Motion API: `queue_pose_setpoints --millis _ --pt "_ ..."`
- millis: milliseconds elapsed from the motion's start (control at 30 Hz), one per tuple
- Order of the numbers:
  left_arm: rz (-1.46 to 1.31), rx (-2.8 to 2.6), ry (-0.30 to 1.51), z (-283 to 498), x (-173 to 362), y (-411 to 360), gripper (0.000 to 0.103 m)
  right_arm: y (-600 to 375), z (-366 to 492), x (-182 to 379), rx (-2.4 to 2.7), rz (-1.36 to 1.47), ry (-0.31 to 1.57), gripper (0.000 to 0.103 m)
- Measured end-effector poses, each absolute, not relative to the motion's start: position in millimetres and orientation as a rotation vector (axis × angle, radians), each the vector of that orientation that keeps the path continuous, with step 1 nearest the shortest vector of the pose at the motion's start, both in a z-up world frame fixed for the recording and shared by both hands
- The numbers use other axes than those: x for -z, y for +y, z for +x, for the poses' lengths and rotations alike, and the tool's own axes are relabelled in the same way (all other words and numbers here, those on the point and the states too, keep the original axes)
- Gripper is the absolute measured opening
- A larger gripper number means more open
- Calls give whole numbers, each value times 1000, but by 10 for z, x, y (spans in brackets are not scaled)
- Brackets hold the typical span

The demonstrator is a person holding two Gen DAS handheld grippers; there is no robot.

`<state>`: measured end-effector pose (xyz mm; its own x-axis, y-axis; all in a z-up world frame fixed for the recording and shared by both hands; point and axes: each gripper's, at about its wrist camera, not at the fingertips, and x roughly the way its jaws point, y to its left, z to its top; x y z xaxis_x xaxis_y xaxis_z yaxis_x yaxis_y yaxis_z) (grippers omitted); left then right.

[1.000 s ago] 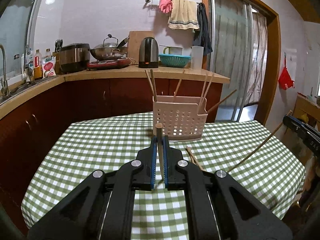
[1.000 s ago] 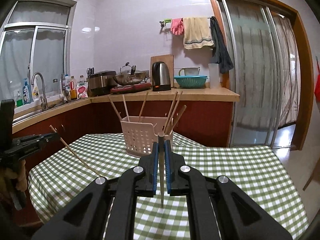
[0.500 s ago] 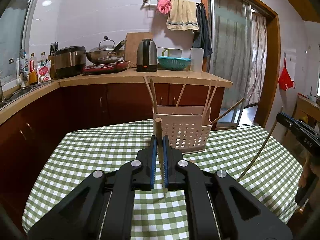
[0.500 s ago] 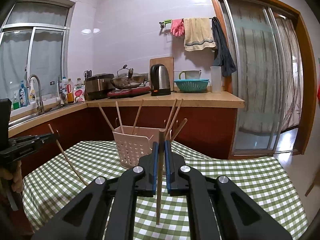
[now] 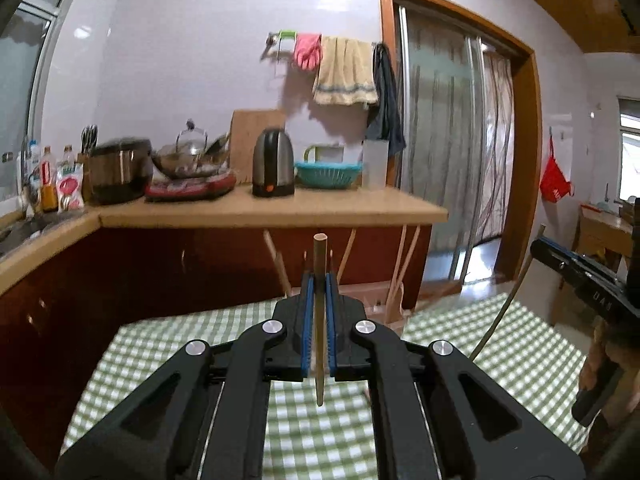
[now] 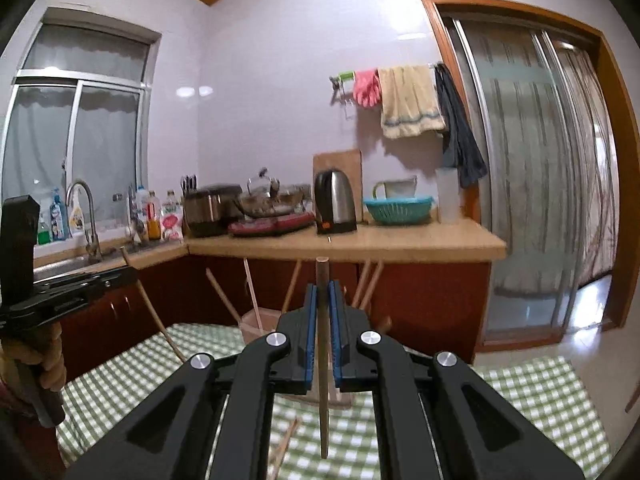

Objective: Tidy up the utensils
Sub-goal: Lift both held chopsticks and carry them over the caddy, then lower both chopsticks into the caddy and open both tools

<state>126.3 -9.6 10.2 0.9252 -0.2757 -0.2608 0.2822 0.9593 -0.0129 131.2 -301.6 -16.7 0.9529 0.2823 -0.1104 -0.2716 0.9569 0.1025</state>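
The left gripper (image 5: 319,294) was closed on an upright chopstick (image 5: 319,312), blue pads pinching it mid-length. The right gripper (image 6: 322,312) likewise clamped a second chopstick (image 6: 323,356), tip hanging above the checked tablecloth (image 6: 532,384). White lettering on the right gripper's side, seen from the left camera, was too blurred to read. Just behind both sets of fingers stood the utensil basket (image 6: 256,326), mostly hidden, with other chopsticks (image 6: 252,292) leaning out. Beyond, a kettle (image 6: 334,202) sat on the counter (image 6: 400,242).
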Motion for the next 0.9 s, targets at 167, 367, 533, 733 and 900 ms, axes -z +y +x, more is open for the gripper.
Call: queue_pose_setpoints --millis 167,367,533,733,900 --pt "38 286 189 1482 -360 -193 6 -3006 1570 -17 -300 98 68 7" --pt "25 276 128 1785 -544 -227 6 -2978 1926 -131 -303 113 12 7" --pt "27 275 110 2017 -579 -292 6 -2940 2245 -53 -297 122 17 7" --pt "35 273 176 2267 -319 -360 6 -2875 2532 212 -298 132 93 7" --pt "52 263 233 2441 -49 -368 6 -2787 2679 454 -302 122 167 7"
